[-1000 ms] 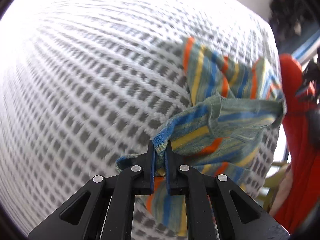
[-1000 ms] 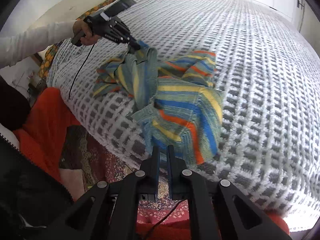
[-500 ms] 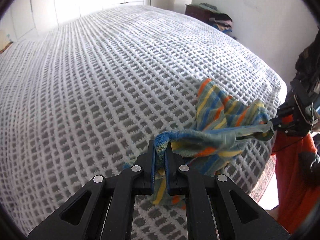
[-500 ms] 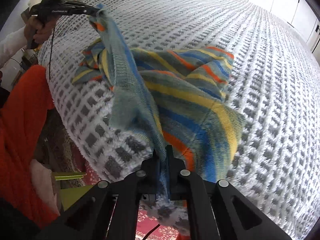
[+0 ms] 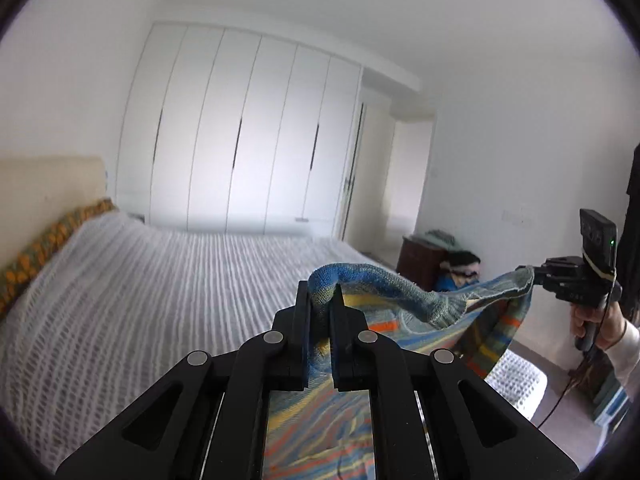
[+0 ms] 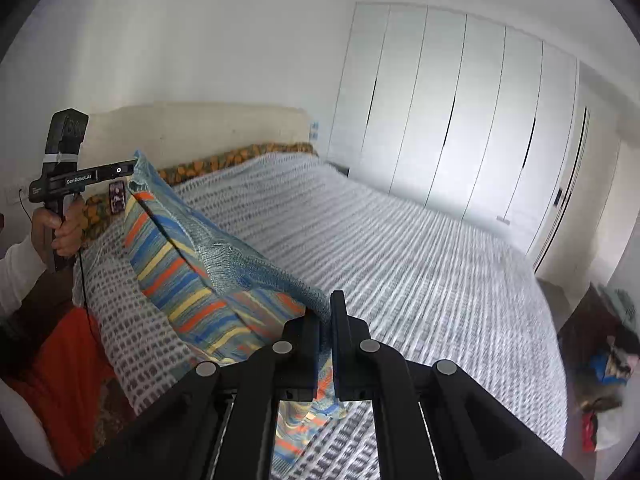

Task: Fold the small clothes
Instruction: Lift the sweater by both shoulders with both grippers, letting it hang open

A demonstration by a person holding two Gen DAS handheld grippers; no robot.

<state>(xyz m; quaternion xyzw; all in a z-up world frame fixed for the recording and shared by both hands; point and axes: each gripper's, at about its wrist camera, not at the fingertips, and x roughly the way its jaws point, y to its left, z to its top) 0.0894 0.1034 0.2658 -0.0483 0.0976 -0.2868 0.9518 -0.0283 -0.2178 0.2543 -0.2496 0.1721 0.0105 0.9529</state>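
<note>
A: Garment [image 5: 404, 298] first. Where is it?

B: Up in the air above the bed [image 5: 160, 280], stretched between the 2 grippers. It is a small knitted piece with blue, orange, yellow and grey-green stripes.

A: What about the left gripper [image 5: 320, 300]?

B: Its jaws are pressed together on 1 end of the ribbed top edge. The knit bunches over the tips and more of it hangs down between and under the fingers [image 5: 302, 328].

A: And the right gripper [image 6: 326, 312]?

B: Same story: its jaws are pinching the other end of that edge, with cloth gathered in the narrow slot and a fold dropping below.

A: Can each camera see the other tool?

B: Yes. The left wrist view shows the right gripper [image 5: 536, 276] at the far right, held by a hand [image 5: 592, 320] in a white sleeve, its tip biting the corner of the garment. The right wrist view shows the left gripper [image 6: 132, 168] at the far left, gripped by a hand [image 6: 60, 228], again with a corner in its tip.

A: How does the cloth hang?

B: The top edge sags a little between the 2 grips, and the striped body drops down from it toward the near edge of the bed.

A: Anything behind?

B: White wardrobe doors [image 5: 248, 128] along the far wall, a pale headboard [image 6: 200, 132], and a dark cabinet [image 5: 420, 258] with clothes piled on it.
</note>
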